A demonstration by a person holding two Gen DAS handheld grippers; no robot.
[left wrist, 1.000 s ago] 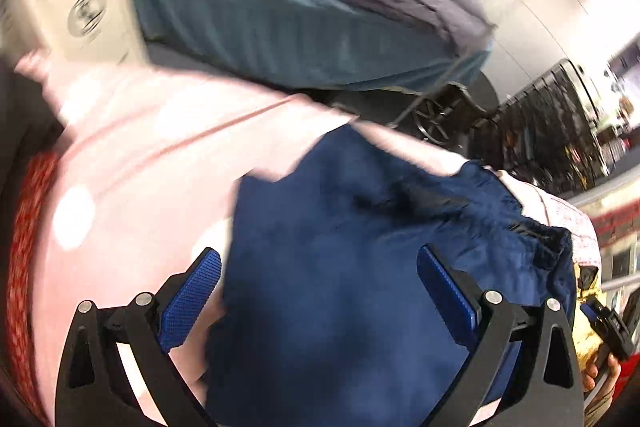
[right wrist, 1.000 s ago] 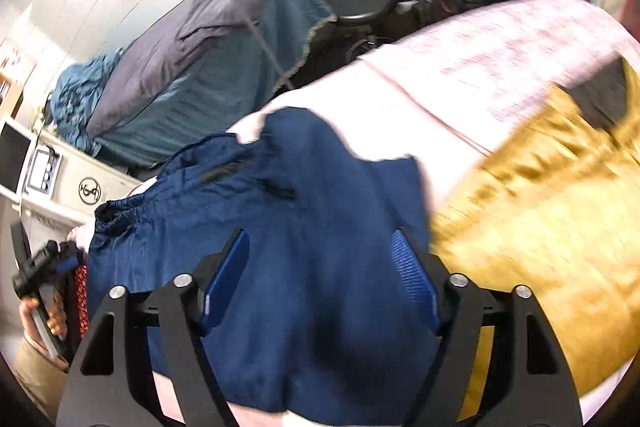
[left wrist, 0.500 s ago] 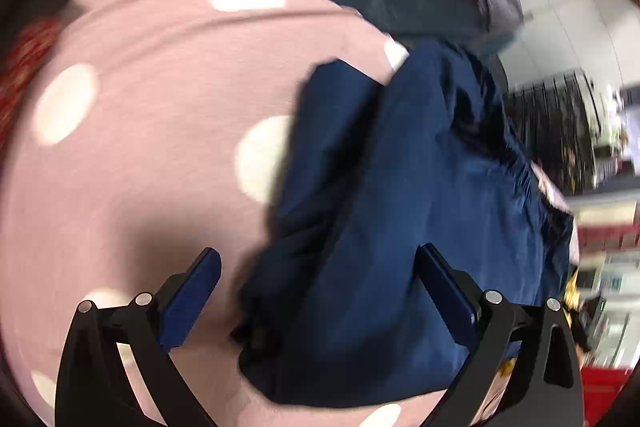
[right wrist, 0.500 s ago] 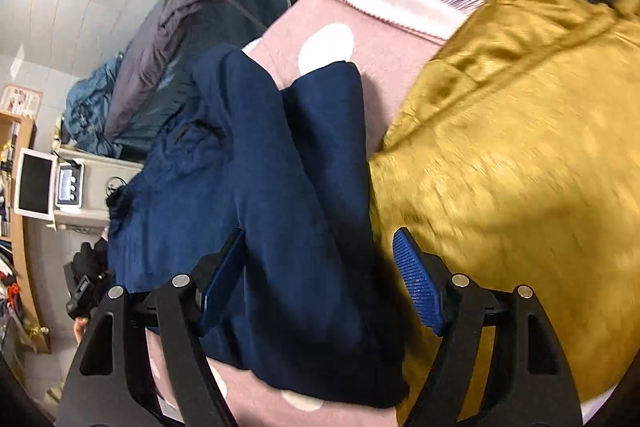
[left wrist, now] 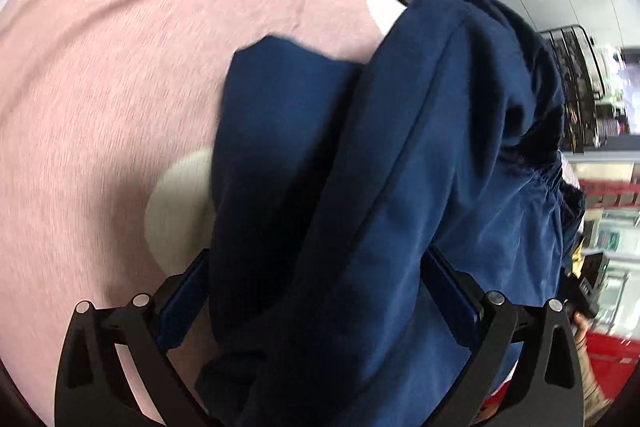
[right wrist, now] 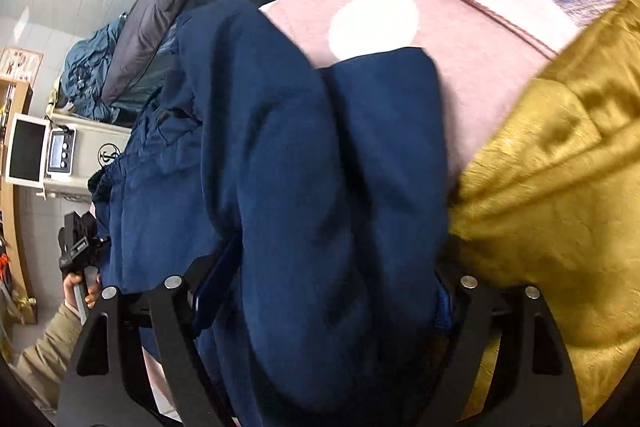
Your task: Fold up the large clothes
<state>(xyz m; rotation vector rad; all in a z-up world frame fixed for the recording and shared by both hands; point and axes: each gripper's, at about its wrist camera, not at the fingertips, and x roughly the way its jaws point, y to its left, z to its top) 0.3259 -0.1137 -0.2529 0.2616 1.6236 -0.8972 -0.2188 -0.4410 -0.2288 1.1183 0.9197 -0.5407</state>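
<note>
Navy trousers (left wrist: 400,187) are lying bunched in lengthwise folds on a pink, white-dotted blanket (left wrist: 100,107), long axis running away from both cameras. The left gripper (left wrist: 320,299) is straddling them unclenched; the right gripper (right wrist: 320,291) is opening around them, beside a mustard garment (right wrist: 552,187).

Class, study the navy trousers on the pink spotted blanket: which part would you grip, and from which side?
Probably the hem ends of the navy trousers, coming from above: each leg forms a raised ridge on the pink spotted blanket, narrow enough for open jaws to straddle.
</note>
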